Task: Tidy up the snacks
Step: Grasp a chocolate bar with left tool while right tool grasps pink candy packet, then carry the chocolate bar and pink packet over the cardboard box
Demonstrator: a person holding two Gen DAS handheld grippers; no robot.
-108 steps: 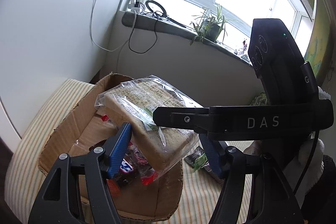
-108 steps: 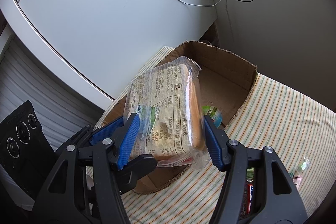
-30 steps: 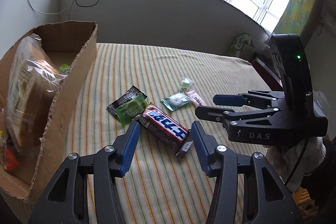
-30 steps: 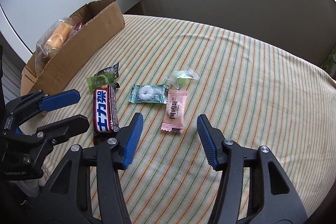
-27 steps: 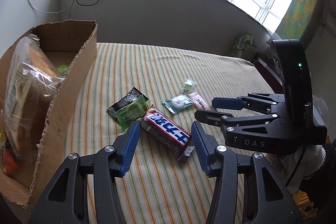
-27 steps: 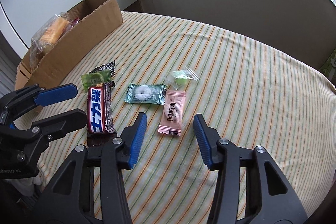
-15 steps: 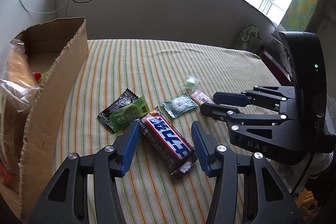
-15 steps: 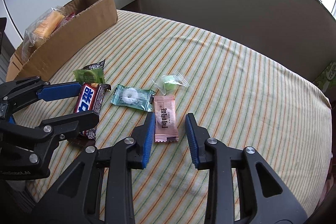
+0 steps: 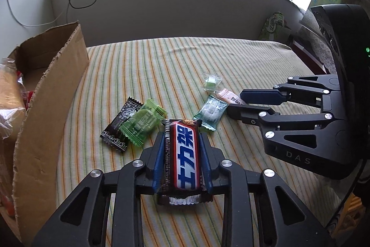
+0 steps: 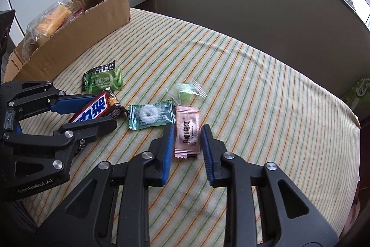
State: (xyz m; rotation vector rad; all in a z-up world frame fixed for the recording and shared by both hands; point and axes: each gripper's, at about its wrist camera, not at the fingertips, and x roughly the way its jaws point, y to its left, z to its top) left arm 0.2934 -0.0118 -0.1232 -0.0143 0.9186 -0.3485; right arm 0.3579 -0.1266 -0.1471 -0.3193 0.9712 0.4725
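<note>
left claw [image 9: 182, 155]: pinched on the chocolate bar [image 9: 186, 156], blue pads pressed flat against both long sides of the wrapper, so that one looked pretty much grabbed
bar axis: ran straight along the claw's own fingers, far end pointing away toward the other sweets, near crimped end sticking out back between the finger bases
right claw [image 10: 187, 147]: spread a bit, not gripping anything, a pad on each side of the pink sachet [image 10: 187, 134] with a sliver of cloth showing on both sides
sachet axis: long way pointed the same way as the fingers, so the pads faced its two long edges; looked to me like it only needed to close, no twisting first
where the sachet sat: flat on the striped worktop [image 10: 254, 89], its top left corner just beside the teal ring-candy packet [image 10: 152, 114], clear green candy [image 10: 188, 90] a little past it
who's nearer what: right claw clearly owned the sachet, left was busy with the bar
cardboard box [image 9: 50, 94]: off to the left of both claws, much closer to the left one, bagged bread [image 10: 49, 20] already in it
leftovers: green packet [image 9: 142, 123] lying partly over a black packet [image 9: 121, 124], near the tip of the bar
risk guess: closing on the sachet could snag the teal packet's edge since they were so close
</note>
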